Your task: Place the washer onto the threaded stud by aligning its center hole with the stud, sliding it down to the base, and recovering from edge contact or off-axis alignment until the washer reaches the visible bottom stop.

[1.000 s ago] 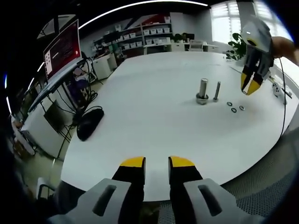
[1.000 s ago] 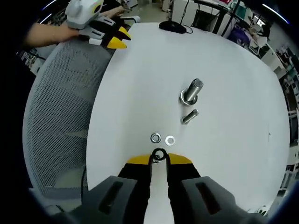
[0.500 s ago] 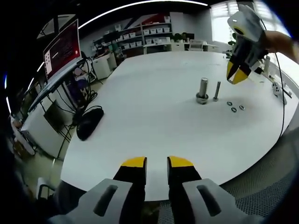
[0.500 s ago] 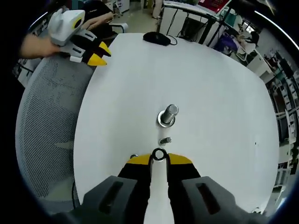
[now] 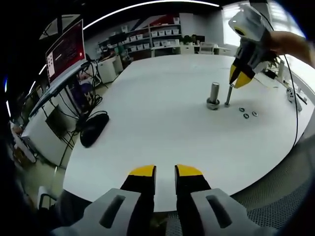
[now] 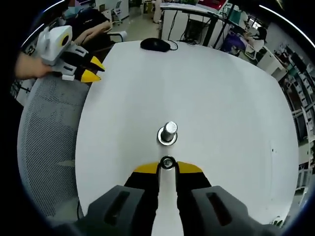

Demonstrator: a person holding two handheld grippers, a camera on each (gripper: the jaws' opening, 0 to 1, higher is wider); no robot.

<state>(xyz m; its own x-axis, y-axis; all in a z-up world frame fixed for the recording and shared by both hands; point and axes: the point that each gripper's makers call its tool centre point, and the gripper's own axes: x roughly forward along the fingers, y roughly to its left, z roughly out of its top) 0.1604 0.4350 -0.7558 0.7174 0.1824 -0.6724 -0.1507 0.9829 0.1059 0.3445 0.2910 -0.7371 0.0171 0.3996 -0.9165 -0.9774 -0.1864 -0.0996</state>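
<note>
My right gripper (image 6: 167,167) is shut on a small metal washer (image 6: 167,162), pinched by its edge between the yellow tips. In the left gripper view the right gripper (image 5: 236,82) hangs tip-down right over the top of a thin threaded stud (image 5: 228,95) standing upright on the white table (image 5: 157,108). In the right gripper view the stud is hidden under the washer. A thicker bolt with a nut at its base (image 6: 168,133) stands just beyond. My left gripper (image 5: 165,171) hovers at the table's near edge, jaws slightly apart and empty.
Three loose washers (image 5: 246,115) lie on the table right of the stud. A black mouse (image 6: 155,45) rests at the far edge. A grey mesh chair (image 6: 44,147) stands by the table, below the hand-held left gripper (image 6: 91,71). Desks and shelves (image 5: 147,37) lie beyond.
The right gripper has lifted the washer off the table and carried it from beside the loose washers to above the thin stud. The left gripper has stayed put, its jaws slightly narrower.
</note>
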